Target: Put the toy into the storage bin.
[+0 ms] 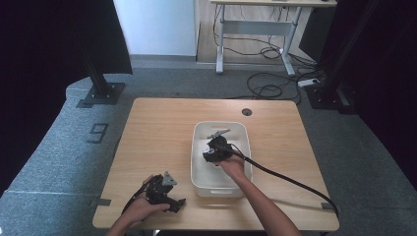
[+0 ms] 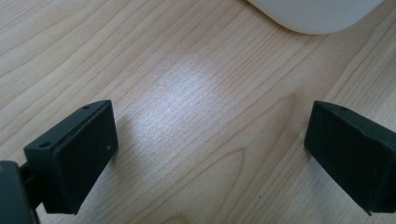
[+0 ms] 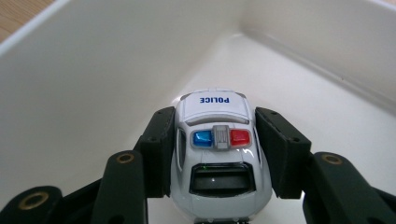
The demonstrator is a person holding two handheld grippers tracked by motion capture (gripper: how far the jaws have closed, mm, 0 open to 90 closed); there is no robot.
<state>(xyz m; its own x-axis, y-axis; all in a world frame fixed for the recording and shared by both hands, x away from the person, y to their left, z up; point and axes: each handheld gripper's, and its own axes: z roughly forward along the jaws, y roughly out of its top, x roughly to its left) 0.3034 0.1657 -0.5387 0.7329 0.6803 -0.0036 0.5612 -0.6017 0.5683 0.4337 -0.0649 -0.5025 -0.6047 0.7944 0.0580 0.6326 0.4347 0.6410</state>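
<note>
While our right gripper (image 3: 217, 154) clamps the toy police car (image 3: 218, 154) inside the white tub (image 1: 198, 147) at mid-desk, we should lower it level before releasing; our left gripper (image 2: 210, 154) rests apart, empty, near-left.

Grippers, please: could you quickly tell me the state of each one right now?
Left gripper: open, holding nothing, above the wooden table.
Right gripper: shut on the toy police car, inside the white bin.

"POLICE" on toy police car (image 3: 218, 154) hood; "9" on floor (image 1: 99, 132).
</note>
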